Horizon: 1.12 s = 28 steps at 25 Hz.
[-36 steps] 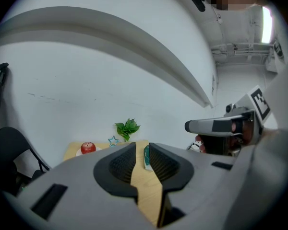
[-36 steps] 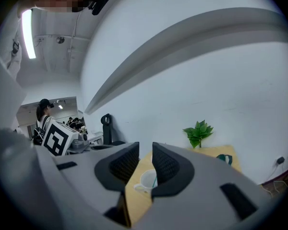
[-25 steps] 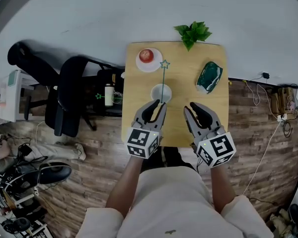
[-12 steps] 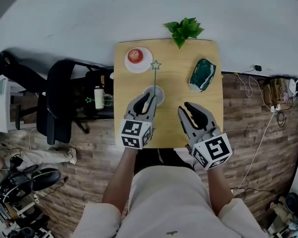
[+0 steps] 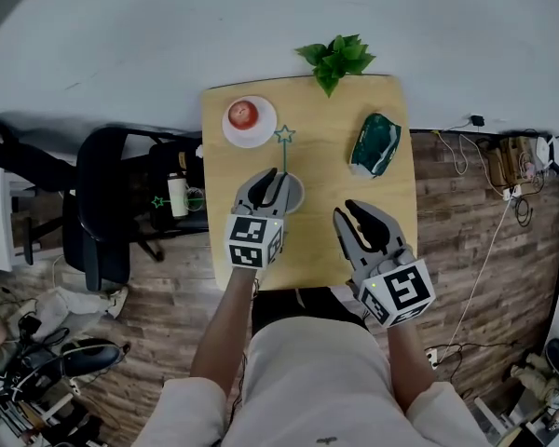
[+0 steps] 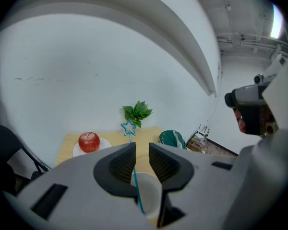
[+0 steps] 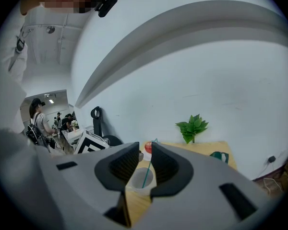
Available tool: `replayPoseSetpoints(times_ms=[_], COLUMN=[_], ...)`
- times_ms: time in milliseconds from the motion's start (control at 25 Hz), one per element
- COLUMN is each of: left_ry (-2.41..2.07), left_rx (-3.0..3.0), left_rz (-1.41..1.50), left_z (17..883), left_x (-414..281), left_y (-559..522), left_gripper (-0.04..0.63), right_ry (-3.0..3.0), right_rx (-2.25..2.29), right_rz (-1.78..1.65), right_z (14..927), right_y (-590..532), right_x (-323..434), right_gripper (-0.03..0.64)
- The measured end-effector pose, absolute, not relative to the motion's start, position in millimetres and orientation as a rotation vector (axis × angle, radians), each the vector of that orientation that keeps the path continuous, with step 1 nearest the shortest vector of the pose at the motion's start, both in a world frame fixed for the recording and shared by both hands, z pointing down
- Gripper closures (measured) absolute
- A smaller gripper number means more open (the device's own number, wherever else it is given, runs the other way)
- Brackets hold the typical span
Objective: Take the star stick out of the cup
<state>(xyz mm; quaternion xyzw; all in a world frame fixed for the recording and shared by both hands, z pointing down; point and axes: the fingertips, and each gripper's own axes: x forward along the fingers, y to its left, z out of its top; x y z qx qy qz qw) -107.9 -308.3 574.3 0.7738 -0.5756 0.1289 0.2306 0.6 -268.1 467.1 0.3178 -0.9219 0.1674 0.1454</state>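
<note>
Clearly, square marker (image 5: 252, 240) on left gripper (image 5: 276, 181)

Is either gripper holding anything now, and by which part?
Nothing held: left gripper open, jaws either side of the star stick shaft; right gripper open, empty.

We count one of each: light wooden table (image 5: 354, 226), white round cup (image 6: 151, 193), thin teal star-topped stick (image 5: 284, 136), red apple (image 5: 244, 114), white round plate (image 5: 265, 129), green leafy plant (image 5: 335, 60), dark green crumpled pouch (image 5: 376, 142).

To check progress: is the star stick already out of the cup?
No, the stick stands with its lower end inside the cup.
</note>
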Motion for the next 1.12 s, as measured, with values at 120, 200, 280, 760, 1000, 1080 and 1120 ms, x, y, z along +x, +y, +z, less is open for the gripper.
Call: replayPoseSetpoints(times_ms=[120, 200, 280, 760, 1000, 1080, 1120], left_ry=[-1.564, -1.557, -1.553, -1.512, -1.509, -1.509, -1.51], left_rx=[2.123, 2.112, 2.099, 2.069, 2.051, 2.05, 2.049], left_rz=[0.38, 0.389, 0.389, 0.443, 0.458, 0.469, 0.472], left_z=[586, 593, 598, 624, 631, 633, 634], left_x=[-110, -111, -112, -110, -109, -108, -108], left_y=[-316, -322, -327, -341, -346, -347, -347], left_gripper=[0.532, 0.532, 0.532, 0.532, 0.532, 0.532, 0.534], right_ry=[-2.645, -2.637, -2.629, -2.603, -2.592, -2.591, -2.59], right_rx=[0.947, 0.965, 0.978, 1.019, 1.035, 1.039, 1.041], right_rz=[0.482, 0.482, 0.485, 0.526, 0.531, 0.532, 0.533], right_z=[468, 467, 467, 474, 474, 474, 474], right_y=[-274, -277, -280, -291, -295, -296, -297], right_x=[4, 7, 9, 13, 20, 22, 23], right_gripper=[0.54, 0.54, 0.54, 0.54, 0.54, 0.54, 0.54])
